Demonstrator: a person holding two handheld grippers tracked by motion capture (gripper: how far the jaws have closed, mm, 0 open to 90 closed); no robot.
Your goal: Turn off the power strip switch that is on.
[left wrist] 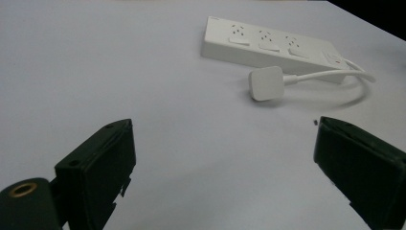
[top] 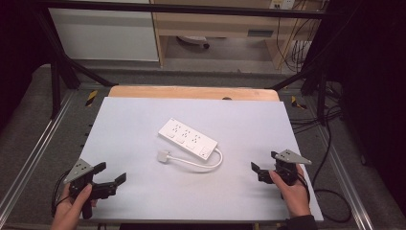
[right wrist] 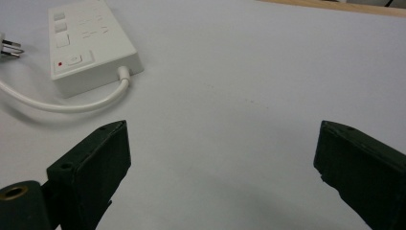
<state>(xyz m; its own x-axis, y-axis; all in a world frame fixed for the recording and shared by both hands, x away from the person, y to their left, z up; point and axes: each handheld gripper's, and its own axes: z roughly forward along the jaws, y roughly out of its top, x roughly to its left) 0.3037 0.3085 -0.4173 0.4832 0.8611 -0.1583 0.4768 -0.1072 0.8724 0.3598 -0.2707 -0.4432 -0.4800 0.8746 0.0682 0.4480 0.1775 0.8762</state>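
Observation:
A white power strip (top: 187, 138) (left wrist: 268, 44) (right wrist: 90, 42) lies at the middle of the pale sheet. Its white cable (top: 203, 164) (left wrist: 352, 79) (right wrist: 62, 105) loops round to a flat white plug (top: 164, 156) (left wrist: 266, 83) lying loose on the sheet beside it; the plug's metal pins (right wrist: 8, 48) show in the right gripper view. My left gripper (top: 111, 173) (left wrist: 225, 163) is held at the near left, open, nothing between its jaws. My right gripper (top: 264, 163) (right wrist: 222, 163) is held at the near right, open and empty, its jaws facing the strip.
The pale sheet (top: 134, 120) covers a wooden table whose bare far edge (top: 191, 92) shows. Metal frame rails (top: 28, 158) run along both sides. Dark cables (top: 330, 191) lie on the floor at the right.

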